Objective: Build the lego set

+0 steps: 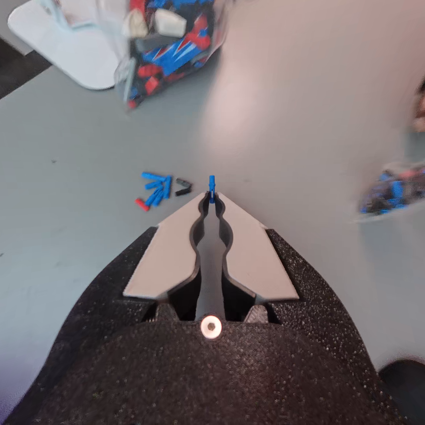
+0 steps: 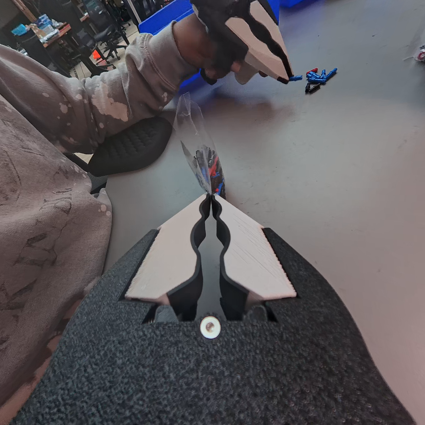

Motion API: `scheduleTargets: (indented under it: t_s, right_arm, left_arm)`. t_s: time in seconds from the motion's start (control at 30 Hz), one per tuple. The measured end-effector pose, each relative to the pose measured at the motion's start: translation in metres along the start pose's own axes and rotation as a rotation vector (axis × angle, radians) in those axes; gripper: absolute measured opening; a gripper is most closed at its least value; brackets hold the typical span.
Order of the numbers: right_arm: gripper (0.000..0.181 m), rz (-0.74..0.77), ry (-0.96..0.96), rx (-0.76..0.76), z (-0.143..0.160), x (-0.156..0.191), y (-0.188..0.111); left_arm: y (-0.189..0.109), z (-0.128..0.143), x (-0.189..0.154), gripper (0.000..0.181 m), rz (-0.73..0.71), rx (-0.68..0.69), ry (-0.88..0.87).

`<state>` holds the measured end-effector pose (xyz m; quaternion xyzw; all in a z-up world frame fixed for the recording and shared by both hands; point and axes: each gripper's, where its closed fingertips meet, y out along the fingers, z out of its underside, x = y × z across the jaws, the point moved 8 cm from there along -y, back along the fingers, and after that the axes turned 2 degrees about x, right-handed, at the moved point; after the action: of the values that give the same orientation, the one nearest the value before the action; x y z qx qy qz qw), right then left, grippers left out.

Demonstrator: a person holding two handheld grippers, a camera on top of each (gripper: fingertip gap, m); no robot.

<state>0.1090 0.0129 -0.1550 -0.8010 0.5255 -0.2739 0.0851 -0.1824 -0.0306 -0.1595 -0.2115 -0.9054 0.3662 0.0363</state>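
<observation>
A grey tabletop carries a large clear bag of red, blue and black pieces at the far left. The right gripper has its jaws closed on the corner of a smaller clear bag of pieces, lifted off the tabletop. The left gripper has its jaws pinched on a single blue pin, just right of a loose heap of blue pins

Plain grey counter with soft glare patches. Behind it, dim workshop: black office chairs, cluttered wooden desk, bright blue bins at the far edge.
</observation>
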Motion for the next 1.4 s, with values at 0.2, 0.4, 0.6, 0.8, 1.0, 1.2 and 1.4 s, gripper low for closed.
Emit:
scheduleTargets:
  t_s: [0.2, 0.4, 0.6, 0.8, 1.0, 1.2, 1.4]
  right_arm:
    - [0.0, 0.007, 0.008, -0.004, -0.001, -0.001, 0.001]
    - [0.0, 0.016, -0.006, -0.002, -0.001, 0.0, 0.001]
    - [0.0, 0.006, -0.006, 0.001, 0.0, 0.0, 0.001]
    - [0.0, -0.001, -0.006, 0.001, 0.0, 0.001, 0.001]
    - [0.0, -0.007, -0.001, 0.0, 0.0, 0.0, 0.001]
    - [0.0, -0.006, -0.001, 0.001, 0.0, 0.0, 0.001]
    - [0.0, -0.005, -0.002, 0.002, 0.0, 0.001, 0.001]
  left_arm:
    - [-0.034, -0.048, -0.104, 0.005, 0.462, -0.2, 0.201]
    - [-0.02, -0.044, -0.126, 0.022, 0.515, -0.132, 0.247]
    - [-0.017, -0.024, -0.012, 0.022, 0.021, -0.175, -0.083]
    - [0.002, 0.01, 0.046, 0.029, -0.186, -0.047, -0.195]
    - [0.016, 0.011, 0.049, 0.025, -0.158, 0.038, -0.16]
    - [0.015, 0.012, 0.044, 0.011, -0.167, 0.065, -0.082]
    - [0.012, 0.014, 0.035, 0.004, -0.176, 0.094, -0.013]
